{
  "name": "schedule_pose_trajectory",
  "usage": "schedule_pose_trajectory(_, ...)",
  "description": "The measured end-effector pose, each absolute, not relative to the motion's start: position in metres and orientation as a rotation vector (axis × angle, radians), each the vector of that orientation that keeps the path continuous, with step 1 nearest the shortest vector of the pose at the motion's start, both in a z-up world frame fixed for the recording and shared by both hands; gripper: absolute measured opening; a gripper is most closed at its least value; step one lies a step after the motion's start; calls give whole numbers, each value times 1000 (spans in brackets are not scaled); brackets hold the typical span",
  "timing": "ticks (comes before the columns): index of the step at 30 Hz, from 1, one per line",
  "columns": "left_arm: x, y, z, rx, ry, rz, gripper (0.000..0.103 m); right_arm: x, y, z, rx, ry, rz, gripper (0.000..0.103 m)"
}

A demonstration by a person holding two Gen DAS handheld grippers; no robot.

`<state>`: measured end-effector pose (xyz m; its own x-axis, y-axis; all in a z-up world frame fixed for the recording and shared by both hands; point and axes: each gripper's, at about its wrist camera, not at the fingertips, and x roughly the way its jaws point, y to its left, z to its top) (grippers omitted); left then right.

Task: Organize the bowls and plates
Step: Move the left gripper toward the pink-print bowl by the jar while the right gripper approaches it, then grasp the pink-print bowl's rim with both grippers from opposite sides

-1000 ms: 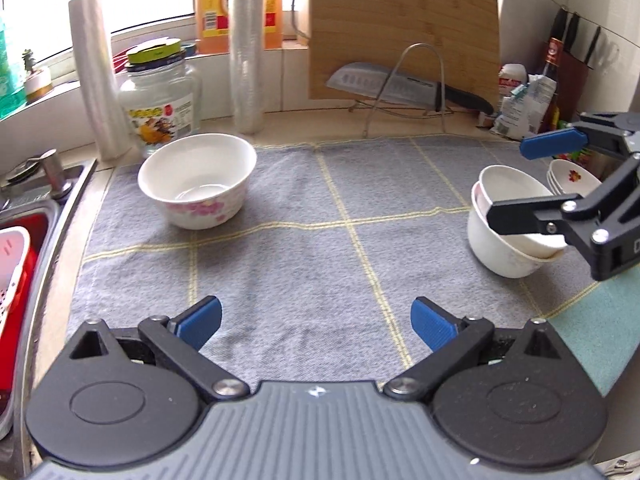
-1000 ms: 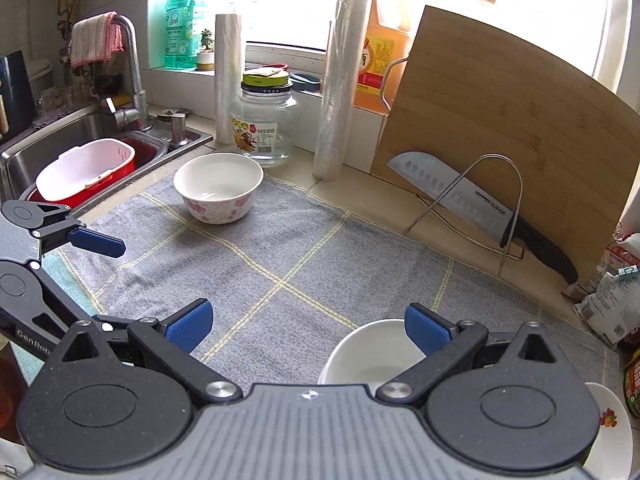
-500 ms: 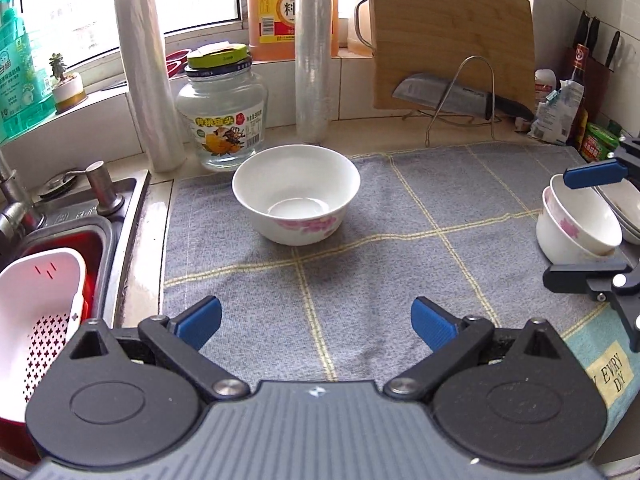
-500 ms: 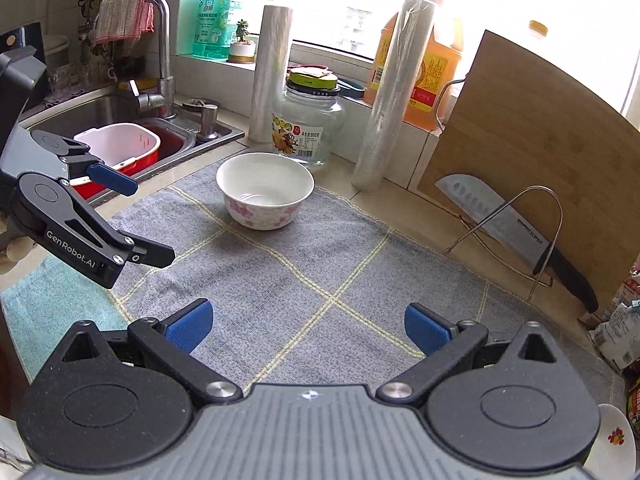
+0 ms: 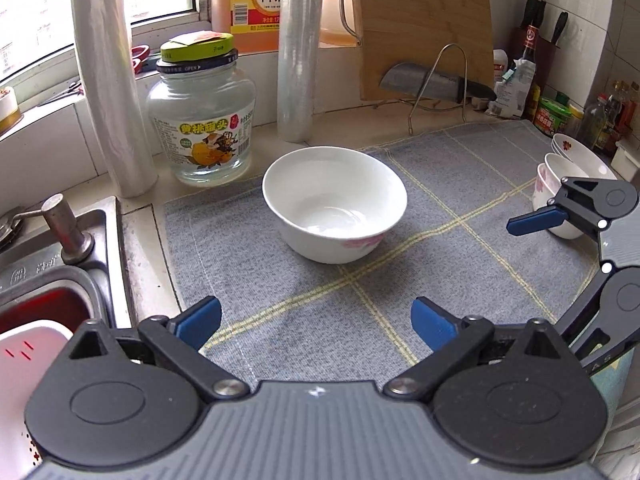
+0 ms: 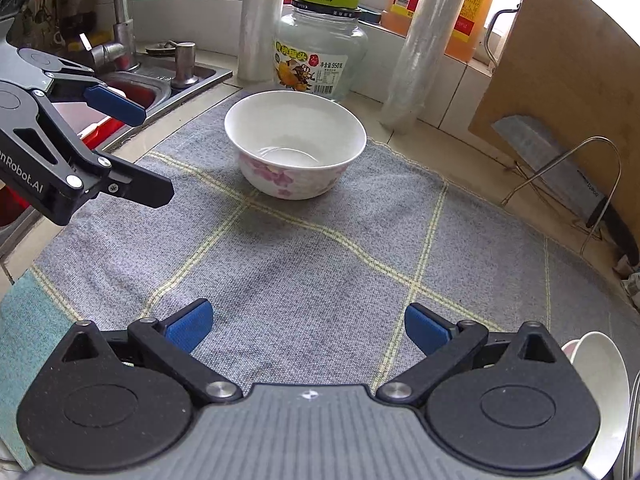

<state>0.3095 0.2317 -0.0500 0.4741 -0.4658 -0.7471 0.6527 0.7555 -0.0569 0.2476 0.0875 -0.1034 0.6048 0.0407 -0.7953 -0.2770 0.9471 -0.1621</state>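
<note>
A white bowl with pink flowers (image 5: 335, 205) (image 6: 295, 149) stands upright and empty on the grey checked mat (image 5: 360, 300) (image 6: 312, 264). My left gripper (image 5: 316, 322) is open, a short way in front of the bowl, nothing between its fingers. My right gripper (image 6: 308, 326) is open too, further back on the mat; it also shows at the right edge of the left wrist view (image 5: 560, 240). Two nested white bowls (image 5: 558, 184) and stacked plates (image 5: 580, 156) sit at the mat's right end. A white plate (image 6: 604, 384) edges in beside my right gripper.
Behind the bowl stand a glass jar (image 5: 202, 120), two rolls of film (image 5: 112, 80) (image 5: 298, 48), an oil jug (image 5: 256, 0) and a wooden board (image 5: 424, 28) with a cleaver on a wire rack (image 5: 436, 80). A sink (image 5: 48, 280) with a white colander (image 5: 24, 360) lies left.
Both grippers have moved closer to the flowered bowl, which now looks larger and more central. The right gripper has left the nested bowls behind. Both stay open.
</note>
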Motion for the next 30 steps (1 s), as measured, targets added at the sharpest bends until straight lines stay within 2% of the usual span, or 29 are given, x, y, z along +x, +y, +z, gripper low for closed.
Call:
schedule_pose_trajectory(18, 356, 208, -69, 407, 889, -840, 100, 306, 83, -126, -265, 912, 314, 103)
schedule_pose_trajectory(30, 375, 195, -71, 564, 833, -966, 100, 331, 85, -104, -391, 830, 389, 103)
